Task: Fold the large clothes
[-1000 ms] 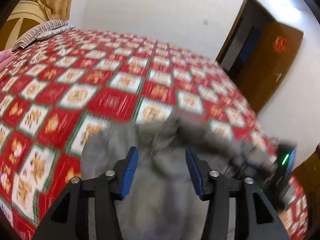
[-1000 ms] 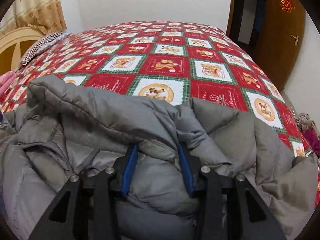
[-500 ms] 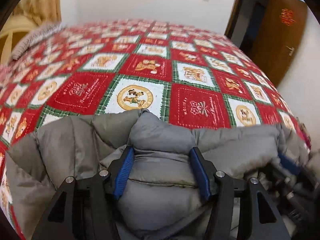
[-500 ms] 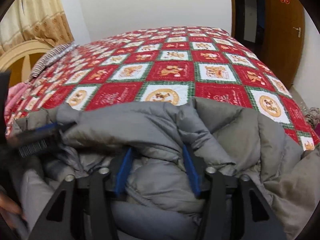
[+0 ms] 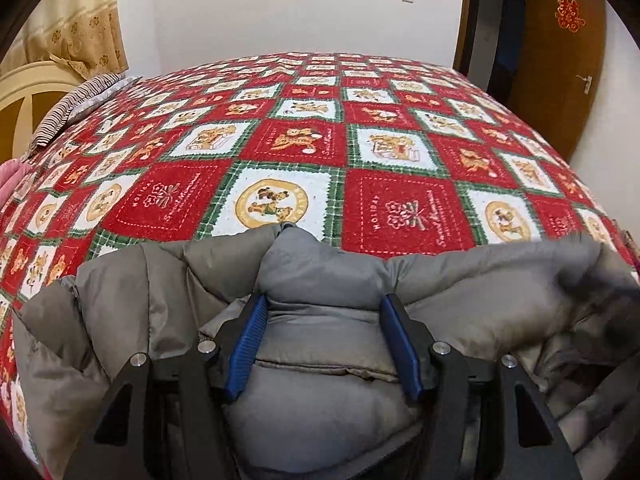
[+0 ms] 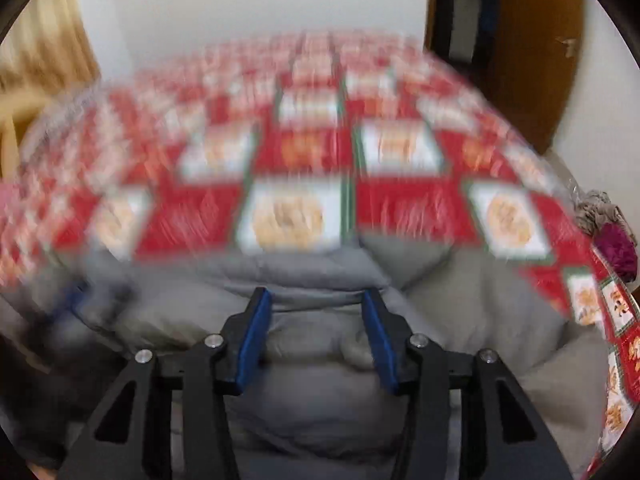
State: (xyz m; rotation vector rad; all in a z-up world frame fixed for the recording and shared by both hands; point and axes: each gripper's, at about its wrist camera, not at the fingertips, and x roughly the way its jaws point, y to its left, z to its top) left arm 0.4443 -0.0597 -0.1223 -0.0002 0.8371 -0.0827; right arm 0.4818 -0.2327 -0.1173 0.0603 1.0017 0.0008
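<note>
A grey puffer jacket (image 5: pixel 160 292) lies bunched on the near part of a bed with a red, white and green patchwork cover (image 5: pixel 304 140). My left gripper (image 5: pixel 324 304) is shut on a thick fold of the jacket, which bulges between its blue pads (image 5: pixel 248 344). In the right wrist view, which is blurred by motion, my right gripper (image 6: pixel 316 296) is shut on another fold of the same jacket (image 6: pixel 460 292). The jacket's lower parts are hidden below both grippers.
A striped pillow (image 5: pixel 76 108) and a cream headboard (image 5: pixel 24 92) are at the far left. A brown door (image 5: pixel 560 60) stands at the right. Dark red and beige clothes (image 6: pixel 612 232) lie off the bed's right edge.
The left gripper has swung from the jacket's left side to face straight across the bed, jacket fold still in it. The right view has gone blurred as that gripper moves.
</note>
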